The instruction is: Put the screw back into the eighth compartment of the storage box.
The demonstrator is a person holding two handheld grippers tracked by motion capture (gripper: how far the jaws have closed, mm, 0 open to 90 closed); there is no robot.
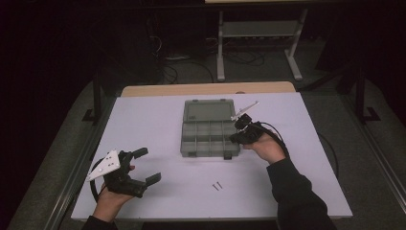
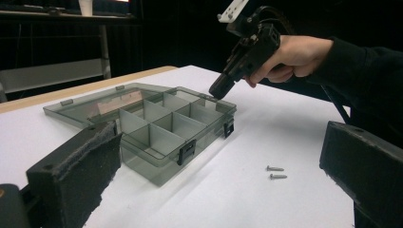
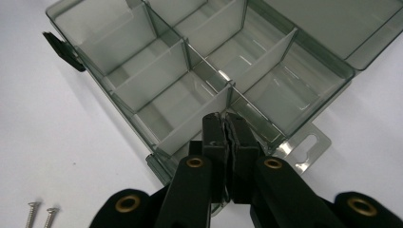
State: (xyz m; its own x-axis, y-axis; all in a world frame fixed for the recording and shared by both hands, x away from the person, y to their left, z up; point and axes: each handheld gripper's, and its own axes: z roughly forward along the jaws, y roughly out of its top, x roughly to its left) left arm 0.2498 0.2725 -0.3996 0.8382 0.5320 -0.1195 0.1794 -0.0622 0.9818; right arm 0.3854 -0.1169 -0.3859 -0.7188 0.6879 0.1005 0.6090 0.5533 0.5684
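Observation:
A smoky clear organizer box (image 1: 196, 140) lies open mid-table, its lid (image 1: 208, 110) folded flat behind it. Dividers split it into several compartments (image 3: 180, 99) with nothing in them. My right gripper (image 1: 235, 138) is shut, with nothing seen between the jaws, and its tips (image 3: 226, 121) hang over the box's near right corner compartment. Black latches (image 2: 186, 152) sit on the front wall. Two small screws (image 1: 218, 186) lie side by side on the white table in front of the box. My left gripper (image 1: 149, 165) is held open at the front left, well away from box and screws.
A white sheet (image 1: 158, 191) covers the table, with a strip of bare wood (image 1: 206, 88) at the far edge. A hang tab (image 3: 304, 147) juts from the box's side. Beyond the table, a metal stand (image 1: 258, 33) and cables sit on the dark floor.

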